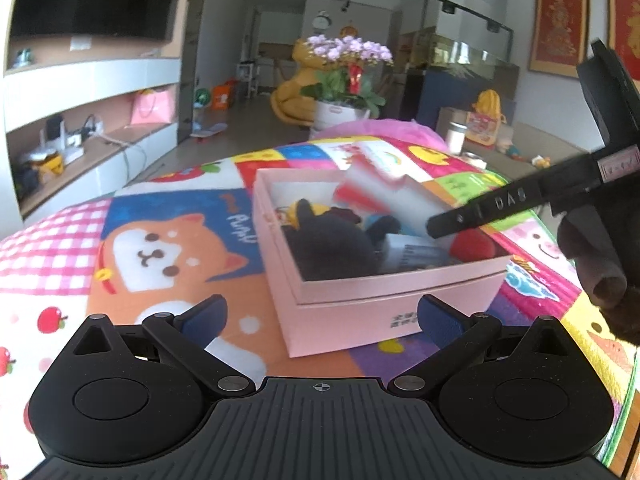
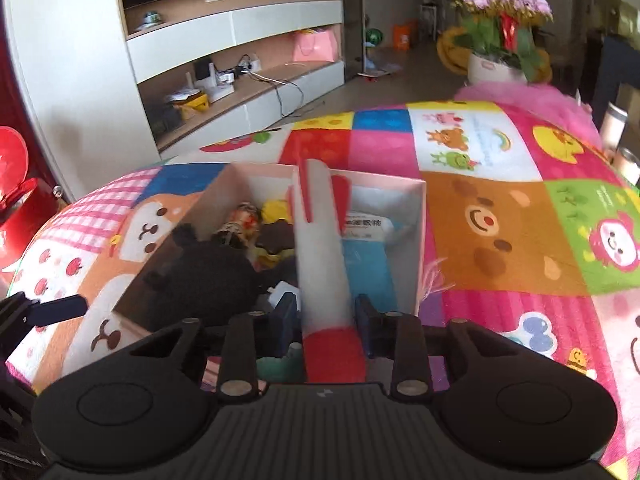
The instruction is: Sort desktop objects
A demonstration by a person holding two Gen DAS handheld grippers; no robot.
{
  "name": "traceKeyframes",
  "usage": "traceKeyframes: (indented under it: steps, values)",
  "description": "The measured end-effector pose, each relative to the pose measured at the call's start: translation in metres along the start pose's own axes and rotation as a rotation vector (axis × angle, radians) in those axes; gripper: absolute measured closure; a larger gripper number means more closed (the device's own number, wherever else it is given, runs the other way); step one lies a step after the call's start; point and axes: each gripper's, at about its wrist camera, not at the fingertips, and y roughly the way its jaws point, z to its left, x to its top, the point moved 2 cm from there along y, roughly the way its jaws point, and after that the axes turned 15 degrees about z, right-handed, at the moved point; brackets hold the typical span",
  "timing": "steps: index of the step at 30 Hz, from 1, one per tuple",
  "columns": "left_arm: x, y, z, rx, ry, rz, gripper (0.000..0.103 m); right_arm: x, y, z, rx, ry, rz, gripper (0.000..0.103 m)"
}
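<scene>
While the right tongs [image 2: 326,316] are clamping a white-and-red tube [image 2: 320,256], it is hanging tilted over the pink box [image 1: 384,300], its far end above the toys inside. Just in front of the box, the left tongs [image 1: 320,320] are hovering wide apart over the patchwork surface [image 1: 168,216].

Lighting: soft daylight, even, moderately bright; source cannot tell. Colours on patterned cloth [image 1: 168,240] saturated, no harsh glare. Shadows: interior of pink box [image 1: 360,292] dim, dark plush [image 1: 332,240] inside nearly featureless. Blur: white-and-red tube [image 2: 320,256] smeared in both views; far room soft. Distortion: strong fisheye, shelving [image 2: 240,52] and cloth edges bowed, corners vignetted black. Sharpest: left gripper [image 1: 320,320] body along bottom frame edge.
</scene>
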Motion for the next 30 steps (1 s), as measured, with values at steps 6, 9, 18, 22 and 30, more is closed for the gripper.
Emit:
traceKeyframes:
  steps: [6, 9, 18, 22, 30]
  values:
    - [-0.007, -0.004, 0.002, 0.063, -0.003, 0.008, 0.000, -0.004, -0.014, -0.015, -0.055, 0.083, -0.069, 0.057]
    - [-0.012, -0.002, 0.004, 0.084, -0.018, 0.024, 0.000, -0.020, -0.019, -0.022, -0.036, 0.124, -0.088, 0.037]
    - [-0.008, -0.006, -0.006, 0.105, -0.021, 0.016, 0.000, -0.060, -0.033, -0.011, -0.153, 0.101, -0.173, 0.034]
    - [-0.005, -0.007, -0.007, 0.104, -0.049, -0.022, 0.000, -0.045, -0.034, 0.006, -0.164, -0.021, -0.167, 0.067]
    - [-0.015, 0.016, -0.002, 0.022, -0.108, -0.040, 0.000, -0.005, 0.002, 0.070, -0.206, -0.424, -0.030, 0.067]
